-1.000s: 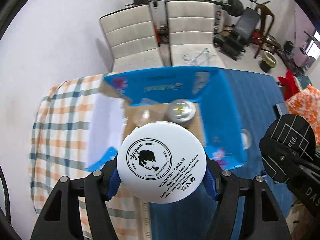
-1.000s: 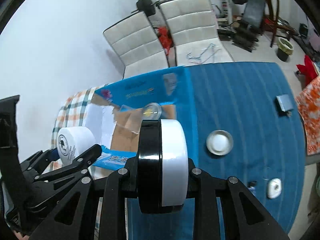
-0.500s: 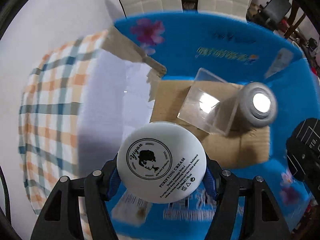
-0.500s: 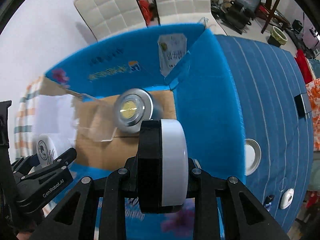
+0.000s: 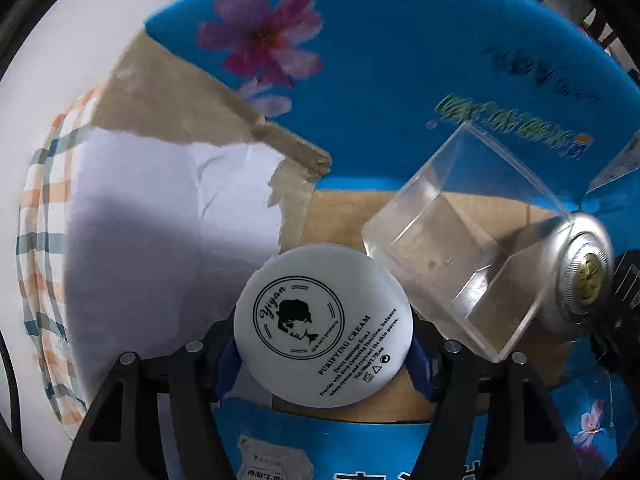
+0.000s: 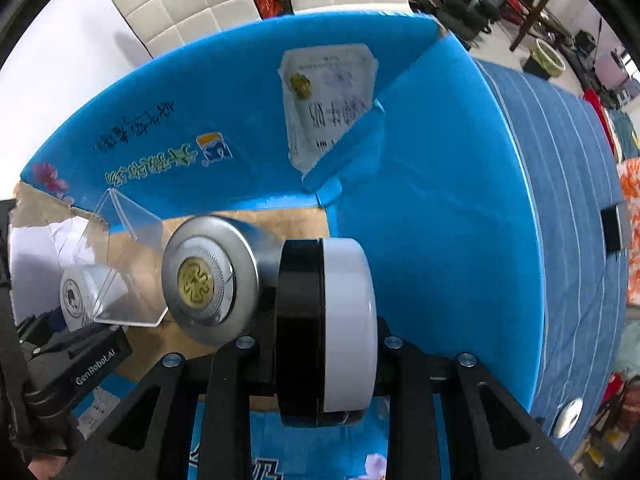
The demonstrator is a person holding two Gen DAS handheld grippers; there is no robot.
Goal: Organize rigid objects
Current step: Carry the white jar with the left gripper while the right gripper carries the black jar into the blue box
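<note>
Blue printed cardboard walls (image 5: pixel 400 60) ring the open box that both grippers reach into, its brown floor (image 5: pixel 344 216) partly bare. Clamped between the blue pads of the left gripper (image 5: pixel 323 354) is a round white cream jar (image 5: pixel 323 326), its printed lid facing the camera, held just above the box floor near the torn paper lining (image 5: pixel 168 208). Just right of it, a clear square plastic case (image 5: pixel 468 248) lies tilted on the floor, touching a silver round tin with a gold centre (image 6: pixel 210 274). The right gripper (image 6: pixel 326 332) is closed on a black-and-white round jar (image 6: pixel 326 320) held on edge, right beside the silver tin. A blue striped tablecloth (image 6: pixel 580 200) lies outside the box.
</note>
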